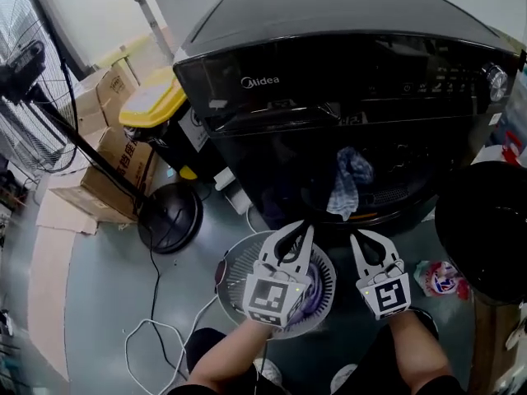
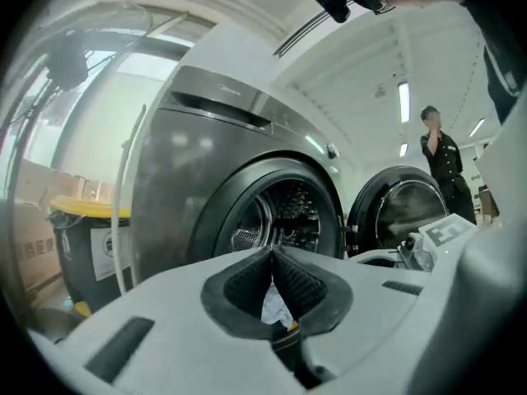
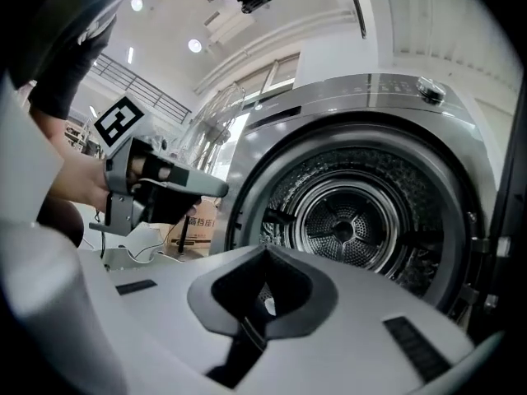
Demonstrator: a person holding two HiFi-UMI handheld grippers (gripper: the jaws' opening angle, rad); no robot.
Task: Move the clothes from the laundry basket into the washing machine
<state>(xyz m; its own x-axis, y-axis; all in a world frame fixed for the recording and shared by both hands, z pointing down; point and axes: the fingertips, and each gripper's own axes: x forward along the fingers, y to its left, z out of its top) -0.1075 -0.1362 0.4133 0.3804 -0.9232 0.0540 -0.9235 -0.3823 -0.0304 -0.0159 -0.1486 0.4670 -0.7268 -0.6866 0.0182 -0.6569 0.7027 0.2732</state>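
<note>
Clothes [image 1: 350, 183], one piece, drape the washer [image 1: 329, 23] mouth; left gripper [image 2: 272, 252], right gripper [image 3: 265, 250] jaws closed.

Bright ceiling lights [image 2: 403, 101], dark fisheye corners

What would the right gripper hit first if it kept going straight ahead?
Likely the cloth hanging over the washer door rim, just ahead of the right gripper; depth is hard to judge.
</note>
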